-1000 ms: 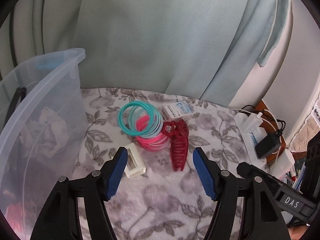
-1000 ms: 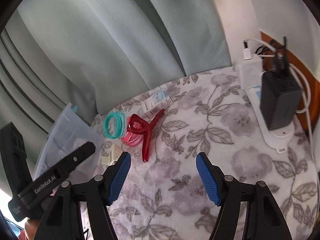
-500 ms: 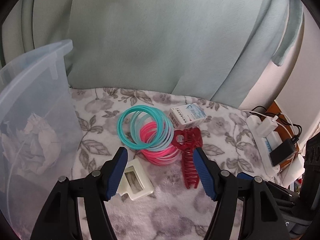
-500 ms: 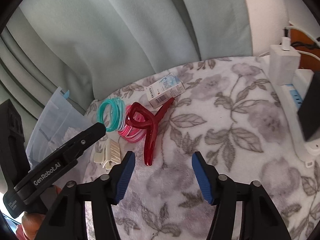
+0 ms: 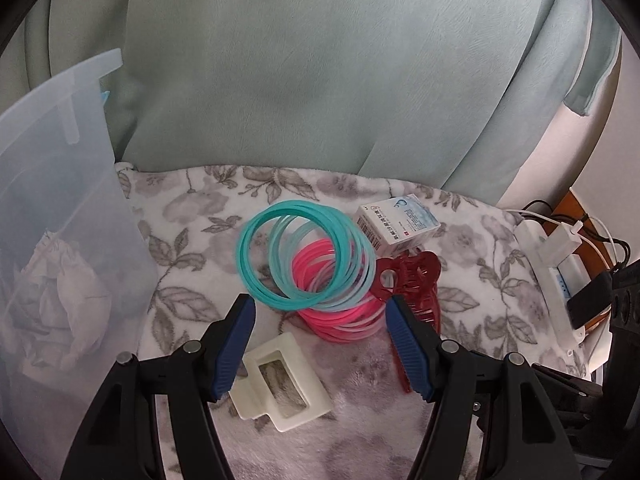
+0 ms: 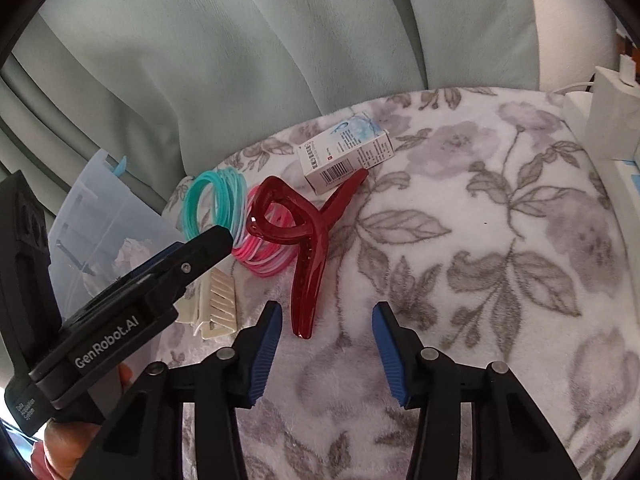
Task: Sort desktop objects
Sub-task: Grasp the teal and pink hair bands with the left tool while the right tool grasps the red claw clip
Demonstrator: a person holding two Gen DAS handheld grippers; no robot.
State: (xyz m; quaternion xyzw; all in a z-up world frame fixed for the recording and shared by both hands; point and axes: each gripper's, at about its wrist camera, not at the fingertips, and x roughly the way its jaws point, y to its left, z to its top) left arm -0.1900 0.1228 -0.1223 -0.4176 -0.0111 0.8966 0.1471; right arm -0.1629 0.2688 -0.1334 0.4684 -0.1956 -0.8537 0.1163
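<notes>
On the flowered blanket lies a pile: teal rings [image 5: 304,256] leaning on pink rings [image 5: 340,320], a dark red hair claw [image 5: 416,280], a small white box [image 5: 400,224] and a cream clip [image 5: 280,384]. My left gripper [image 5: 319,308] is open, low over the pink rings, with the cream clip by its left finger. My right gripper [image 6: 327,316] is open with its jaws closing and nothing pressed between them. The tip of the red hair claw [image 6: 308,272] lies just ahead of its left finger. The teal rings [image 6: 216,204] and white box [image 6: 344,156] lie beyond.
A clear plastic bin [image 5: 60,200] holding crumpled paper stands at the left. A white power strip [image 5: 560,280] with chargers and cables runs along the right edge. A pale green curtain [image 5: 320,80] hangs behind. A finger [image 6: 200,248] of the left gripper crosses the right wrist view.
Both grippers have come forward and down toward the pile, which now looks larger. The right gripper's jaws have narrowed. No object has shifted.
</notes>
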